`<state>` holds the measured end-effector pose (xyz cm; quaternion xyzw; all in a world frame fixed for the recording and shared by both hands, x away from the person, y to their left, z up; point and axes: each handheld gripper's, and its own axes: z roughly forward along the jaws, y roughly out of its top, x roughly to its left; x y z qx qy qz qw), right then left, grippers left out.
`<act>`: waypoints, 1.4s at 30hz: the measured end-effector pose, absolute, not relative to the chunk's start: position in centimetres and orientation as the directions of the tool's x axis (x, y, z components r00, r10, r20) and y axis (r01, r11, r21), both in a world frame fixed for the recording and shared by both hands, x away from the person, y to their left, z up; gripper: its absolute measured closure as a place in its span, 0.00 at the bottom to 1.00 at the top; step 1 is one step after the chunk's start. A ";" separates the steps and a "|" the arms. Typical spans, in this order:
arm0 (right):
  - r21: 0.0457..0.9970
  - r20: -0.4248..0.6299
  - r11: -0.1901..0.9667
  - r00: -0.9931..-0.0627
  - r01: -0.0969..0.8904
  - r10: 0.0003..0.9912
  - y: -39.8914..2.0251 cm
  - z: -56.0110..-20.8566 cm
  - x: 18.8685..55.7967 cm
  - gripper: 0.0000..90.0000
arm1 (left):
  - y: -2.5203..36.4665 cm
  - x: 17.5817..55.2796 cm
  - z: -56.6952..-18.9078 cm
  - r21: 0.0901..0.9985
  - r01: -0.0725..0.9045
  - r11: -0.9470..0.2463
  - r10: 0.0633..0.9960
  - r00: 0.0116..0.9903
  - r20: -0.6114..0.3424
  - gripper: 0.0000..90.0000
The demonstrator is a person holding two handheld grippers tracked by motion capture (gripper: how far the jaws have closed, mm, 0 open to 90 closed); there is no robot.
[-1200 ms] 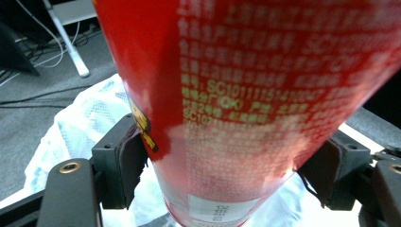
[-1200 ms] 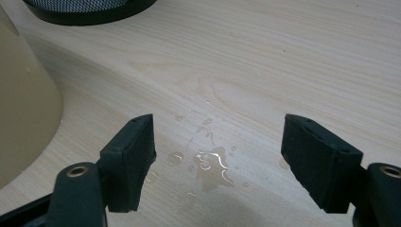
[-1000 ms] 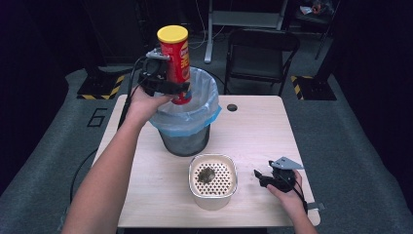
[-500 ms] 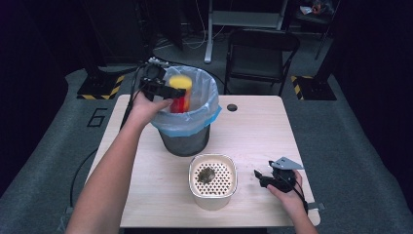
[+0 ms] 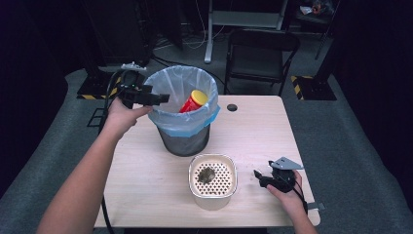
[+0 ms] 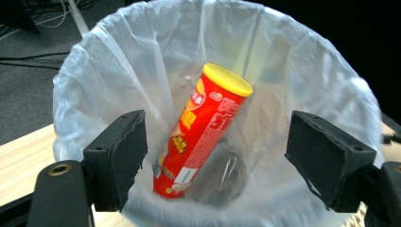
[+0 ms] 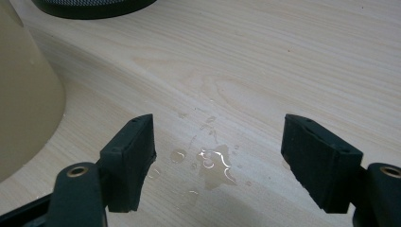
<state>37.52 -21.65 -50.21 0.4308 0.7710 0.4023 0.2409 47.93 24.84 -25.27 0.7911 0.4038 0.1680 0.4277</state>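
A red chips can (image 5: 195, 100) with a yellow lid leans tilted inside the lined trash bin (image 5: 182, 131) at the back of the table. In the left gripper view the can (image 6: 203, 127) rests on the bin's bottom against the white liner (image 6: 108, 71). My left gripper (image 5: 163, 99) hovers at the bin's left rim; its jaws have just been closing, stand apart and hold nothing (image 6: 215, 161). My right gripper (image 5: 256, 176) rests open near the table's front right, over a small water puddle (image 7: 213, 165).
A beige container (image 5: 213, 181) with a perforated insert and some dark scraps stands at the front centre, just left of the right gripper; its wall (image 7: 23, 94) is close. A cable hole (image 5: 232, 107) is in the tabletop. A black chair (image 5: 263, 48) stands behind the table.
The left gripper held the can upright above the bin, let it drop inside, then pulled back left and lower to the rim. The right gripper has not moved.
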 end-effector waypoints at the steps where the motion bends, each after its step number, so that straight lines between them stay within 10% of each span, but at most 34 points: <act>1: 0.829 -0.023 0.301 -0.509 0.471 0.860 -21.6 -50.2 37.5 0.29 | 25.0 47.5 -25.3 0.816 0.492 -0.304 0.779 0.622 -0.085 0.25; 22: 0.827 -0.024 0.302 -0.507 0.474 0.862 -21.4 -50.3 37.5 0.29 | 28.8 39.7 -31.4 0.831 0.467 -0.302 0.737 0.667 -0.107 0.29; 42: 0.822 -0.044 0.322 -0.511 0.471 0.859 -21.4 -50.4 37.5 0.29 | 32.2 36.8 -45.7 0.797 0.541 -0.269 0.819 0.564 -0.107 0.30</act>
